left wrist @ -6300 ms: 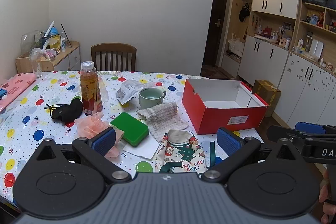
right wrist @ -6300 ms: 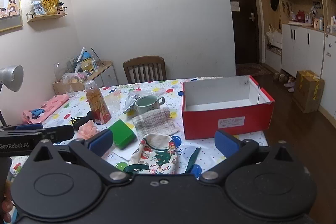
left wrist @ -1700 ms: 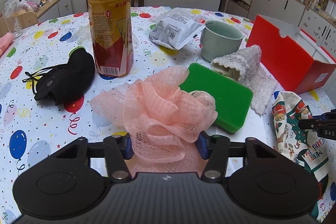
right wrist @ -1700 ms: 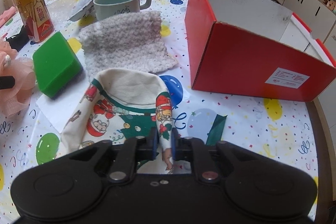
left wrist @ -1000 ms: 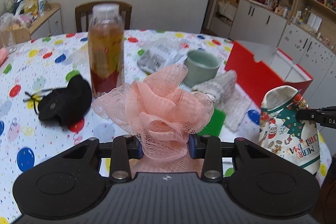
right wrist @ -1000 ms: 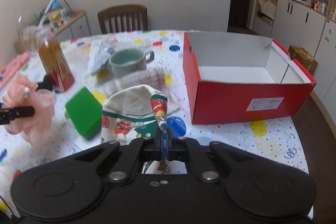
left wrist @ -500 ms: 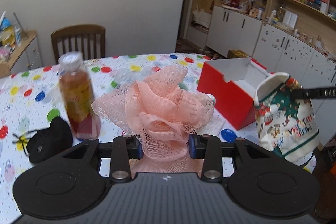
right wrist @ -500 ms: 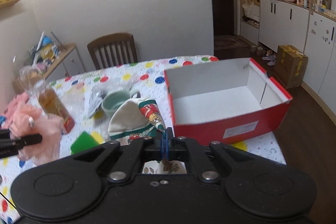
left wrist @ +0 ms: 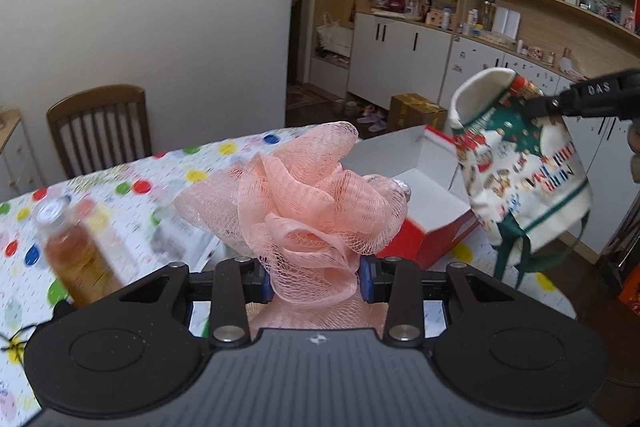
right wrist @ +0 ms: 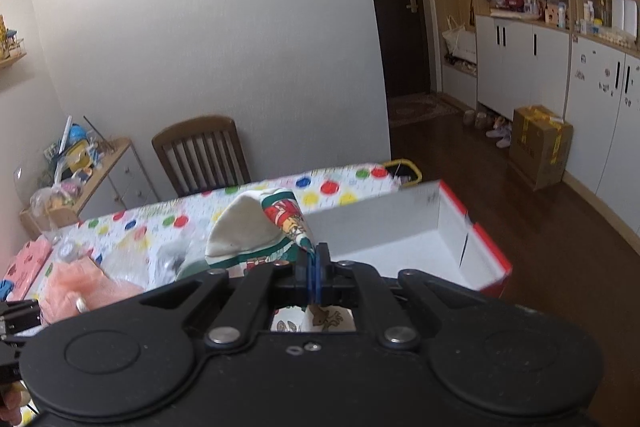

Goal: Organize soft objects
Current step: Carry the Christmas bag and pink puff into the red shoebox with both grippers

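My left gripper [left wrist: 316, 281] is shut on a pink mesh bath pouf [left wrist: 296, 195], held up above the table. My right gripper [right wrist: 316, 267] is shut on the edge of a Christmas-print cloth bag [right wrist: 256, 231], which hangs in the air. In the left wrist view the same Christmas-print cloth bag [left wrist: 520, 171] dangles from the right gripper [left wrist: 536, 107] over the near right end of the red box [left wrist: 420, 227]. The red box [right wrist: 452, 239] is open, white inside, and I see nothing in the part that shows. The pink mesh bath pouf [right wrist: 80, 287] shows low at the left of the right wrist view.
A bottle of amber drink [left wrist: 76, 251] stands on the balloon-print tablecloth [left wrist: 132, 187], blurred. A wooden chair [right wrist: 200, 155] stands behind the table. A cardboard carton [right wrist: 540, 143] sits on the floor by white cabinets [right wrist: 528, 67]. A low cluttered side cabinet [right wrist: 96, 171] is at the left.
Both grippers have risen and swung right with their loads. The pouf and the cloth bag are higher above the table, and the red box is nearer in both views.
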Available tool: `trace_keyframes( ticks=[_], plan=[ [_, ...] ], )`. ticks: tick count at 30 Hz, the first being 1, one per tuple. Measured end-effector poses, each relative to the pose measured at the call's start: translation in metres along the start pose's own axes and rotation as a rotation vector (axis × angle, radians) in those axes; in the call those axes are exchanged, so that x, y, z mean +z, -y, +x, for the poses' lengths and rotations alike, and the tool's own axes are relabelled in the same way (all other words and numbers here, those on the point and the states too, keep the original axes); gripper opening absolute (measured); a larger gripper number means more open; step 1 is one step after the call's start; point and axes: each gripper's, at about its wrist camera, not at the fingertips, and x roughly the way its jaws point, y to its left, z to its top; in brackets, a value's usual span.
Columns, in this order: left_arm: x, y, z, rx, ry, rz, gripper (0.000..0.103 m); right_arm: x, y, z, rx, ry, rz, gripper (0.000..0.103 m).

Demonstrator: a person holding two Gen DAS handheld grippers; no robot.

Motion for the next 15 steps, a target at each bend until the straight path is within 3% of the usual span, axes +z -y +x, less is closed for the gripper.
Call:
trace_keyframes(
  ticks=[15],
  plan=[
    [0.079,0.091,0.088,0.016,0.004,0.068,0.037,0.088,0.075,0.050,0.067,0.056,-0.044,0.001]
  ],
)
